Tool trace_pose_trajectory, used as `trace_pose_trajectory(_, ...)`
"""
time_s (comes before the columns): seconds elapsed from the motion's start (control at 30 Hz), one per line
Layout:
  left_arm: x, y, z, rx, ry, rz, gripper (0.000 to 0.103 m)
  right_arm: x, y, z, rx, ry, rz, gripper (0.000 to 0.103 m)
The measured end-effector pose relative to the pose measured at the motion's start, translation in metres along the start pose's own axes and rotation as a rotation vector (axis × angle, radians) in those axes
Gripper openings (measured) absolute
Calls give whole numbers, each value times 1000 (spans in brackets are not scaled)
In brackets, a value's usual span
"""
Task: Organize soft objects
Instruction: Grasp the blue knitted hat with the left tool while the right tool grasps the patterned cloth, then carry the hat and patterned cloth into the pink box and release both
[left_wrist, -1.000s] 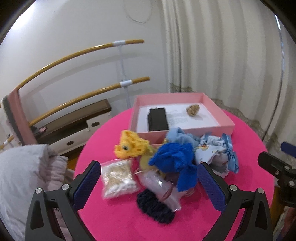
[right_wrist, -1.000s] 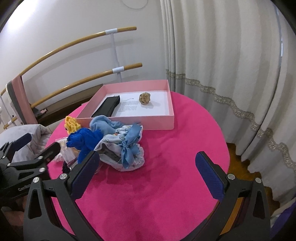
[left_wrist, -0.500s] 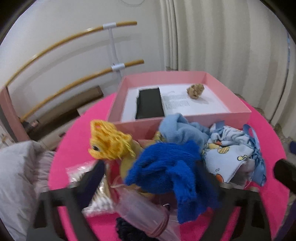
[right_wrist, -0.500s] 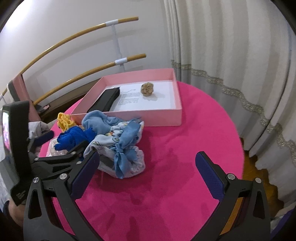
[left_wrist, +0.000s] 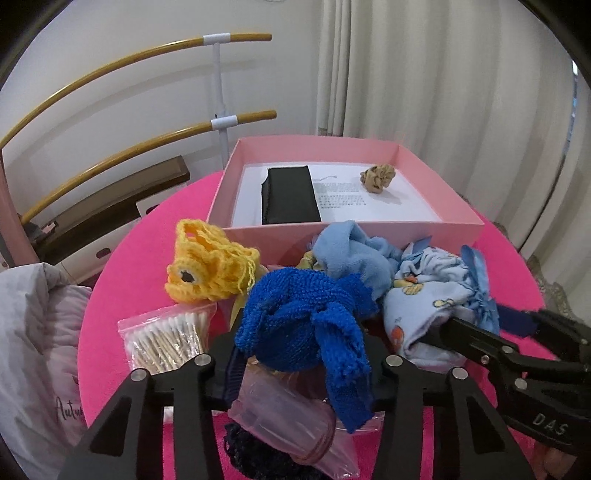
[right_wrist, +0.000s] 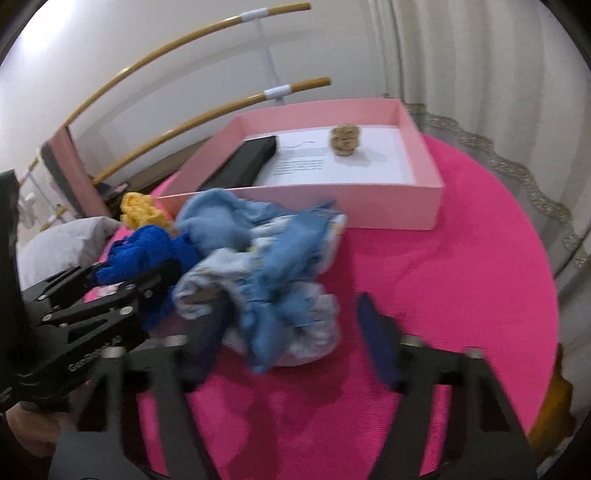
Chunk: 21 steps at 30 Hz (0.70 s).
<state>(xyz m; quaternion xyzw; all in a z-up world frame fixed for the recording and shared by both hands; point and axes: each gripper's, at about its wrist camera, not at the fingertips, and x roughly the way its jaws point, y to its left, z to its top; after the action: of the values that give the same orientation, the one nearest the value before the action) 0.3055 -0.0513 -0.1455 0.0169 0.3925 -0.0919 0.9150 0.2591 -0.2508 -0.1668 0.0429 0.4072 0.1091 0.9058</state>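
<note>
A pile of soft things lies on the pink round table (left_wrist: 140, 236) in front of a pink box (left_wrist: 439, 221). My left gripper (left_wrist: 303, 354) is shut on a dark blue knitted cloth (left_wrist: 306, 317). Beside the cloth are a yellow crochet piece (left_wrist: 207, 266), a light blue cloth (left_wrist: 351, 254) and a printed blue-white cloth (left_wrist: 432, 295). My right gripper (right_wrist: 291, 332) is open with its jaws on either side of the printed cloth (right_wrist: 280, 280); the view is blurred. The box holds a black folded item (left_wrist: 290, 199) and a tan scrunchie (left_wrist: 376, 177).
A bag of cotton swabs (left_wrist: 166, 338), a clear plastic pouch (left_wrist: 291, 417) and a dark navy knit piece (left_wrist: 251, 454) lie near the front of the pile. A grey pillow (left_wrist: 33, 354) sits left of the table. Wooden rails (left_wrist: 147, 144) and a curtain (left_wrist: 443, 74) stand behind.
My left gripper moved forward into the pile and closed on the dark blue cloth. My right gripper moved left and forward, and its jaws narrowed around the printed cloth.
</note>
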Motion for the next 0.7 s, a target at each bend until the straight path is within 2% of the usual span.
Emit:
trace_pose_trajectory(0.17,-19,2,-3,-7,-34,-5,44,-15,-5,-8,22,-19,18,37)
trace_pose_trajectory(0.43,-47,4,-9,-17,-71,-14,44,-39,-4,-14,21,-46,2,33)
trace_pose_trajectory(0.53,-55,4,-12,-15,-72,-12,44,-35,0,-14,-6,-9,-22,35)
trace_pose_trajectory(0.57,-56,3,-12,-15,-71,-11,44,-31,2,-15,-16,7,-34,41)
trace_pose_trajectory(0.6,-58,3,-14,-17,-69,-11,44,-28,3,-15,-24,15,-41,56)
trace_pose_trajectory(0.67,-61,2,-15,-18,-67,-11,44,-20,7,-14,-53,26,-60,73)
trace_pose_trajectory(0.7,-62,1,-16,-15,-66,-12,44,-18,7,-13,-58,23,-60,72)
